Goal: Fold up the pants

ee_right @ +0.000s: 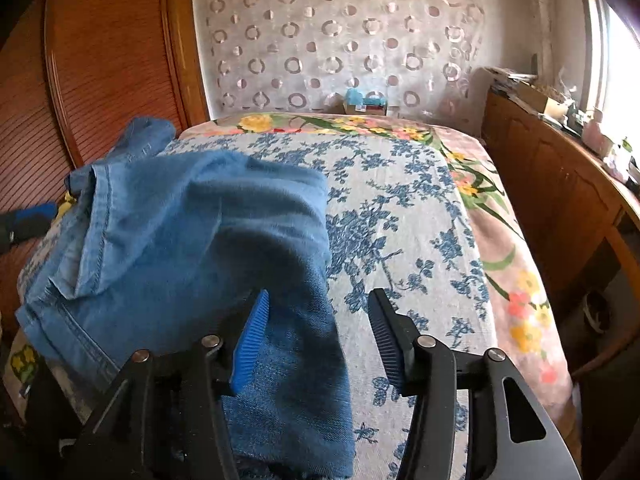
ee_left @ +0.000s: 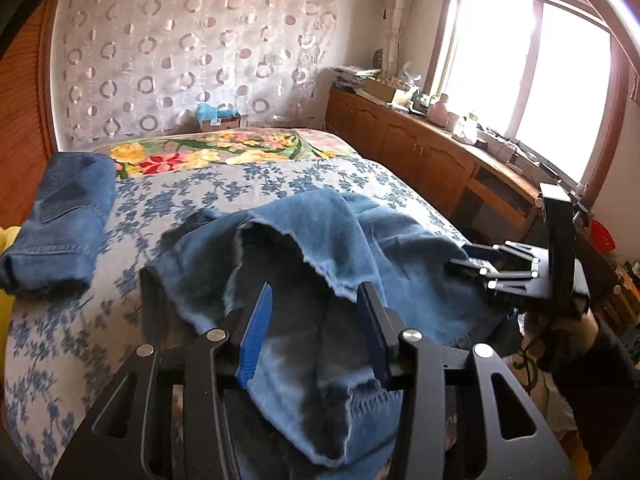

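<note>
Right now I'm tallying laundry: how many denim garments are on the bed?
2: folded dark jeans at the bed's left edge; lighter blue pants rumpled between the grippers. More may be out of view.

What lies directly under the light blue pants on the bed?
The light blue pants rest on a grey bedspread with blue flowers. Whatever is beneath their crumpled middle is covered and cannot be seen.

Daylight pours in from the window (ee_left: 532, 80), blown out to pure white on my left wrist view. The bed (ee_right: 400, 208) is evenly lit, with soft shadows. Both views bend strongly at their dark rounded corners, and the pants (ee_right: 192, 240) look slightly smeared.
</note>
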A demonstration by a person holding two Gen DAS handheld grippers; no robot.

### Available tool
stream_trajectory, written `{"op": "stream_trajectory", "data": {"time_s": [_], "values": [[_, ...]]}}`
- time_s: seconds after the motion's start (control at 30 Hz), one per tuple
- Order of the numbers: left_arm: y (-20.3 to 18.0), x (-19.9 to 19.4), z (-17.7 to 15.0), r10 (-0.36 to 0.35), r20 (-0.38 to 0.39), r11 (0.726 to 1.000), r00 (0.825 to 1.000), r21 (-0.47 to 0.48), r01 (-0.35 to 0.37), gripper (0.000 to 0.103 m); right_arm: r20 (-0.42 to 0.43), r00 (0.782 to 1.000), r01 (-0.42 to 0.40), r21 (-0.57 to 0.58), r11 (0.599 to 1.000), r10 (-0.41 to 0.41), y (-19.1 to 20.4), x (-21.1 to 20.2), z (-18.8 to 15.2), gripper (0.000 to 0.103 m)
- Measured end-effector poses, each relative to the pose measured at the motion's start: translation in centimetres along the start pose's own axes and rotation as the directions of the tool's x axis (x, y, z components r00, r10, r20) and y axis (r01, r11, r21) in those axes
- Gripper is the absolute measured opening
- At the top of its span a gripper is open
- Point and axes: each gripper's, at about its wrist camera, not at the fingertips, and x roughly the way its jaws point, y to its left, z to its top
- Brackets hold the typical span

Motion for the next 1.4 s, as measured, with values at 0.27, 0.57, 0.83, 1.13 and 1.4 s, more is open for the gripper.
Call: {"op": "stream_trajectory", "data": {"time_s": [0.27,0.57,0.83,1.13,1.4], "values": [[-0.5,3.6,1.4,0.012,-0.083,1.000,0.996,-0.002,-0.012,0.036,-0.029,0.999,-0.024,0.040,0.999,0.025,0.1,1.6,-0.5,0.060],[-0.5,3.3,2.6,0.078,-0.065,0.996,0.995,0.058,-0.075,0.006,-0.020,0.999,-0.036,0.084,0.996,0.038,-0.3,2.0,-1.1,0.063],[4.5,1.3,4.6,0.152,-0.021,0.988,0.988,0.002,-0.152,0.005,-0.014,1.000,-0.020,0.086,0.996,0.021,0.5,1.3,-1.3,0.063],[5.9,1.8,3.7,0.172,-0.055,0.985,0.984,-0.015,-0.173,0.020,-0.012,1.000,-0.014,0.091,0.996,0.015,1.0,1.2,-1.5,0.063],[4.5,-0.2,1.6,0.146,-0.034,0.989,0.989,0.006,-0.146,0.056,-0.010,1.000,-0.002,0.093,0.996,0.003,1.3,1.0,-1.6,0.063]]}}
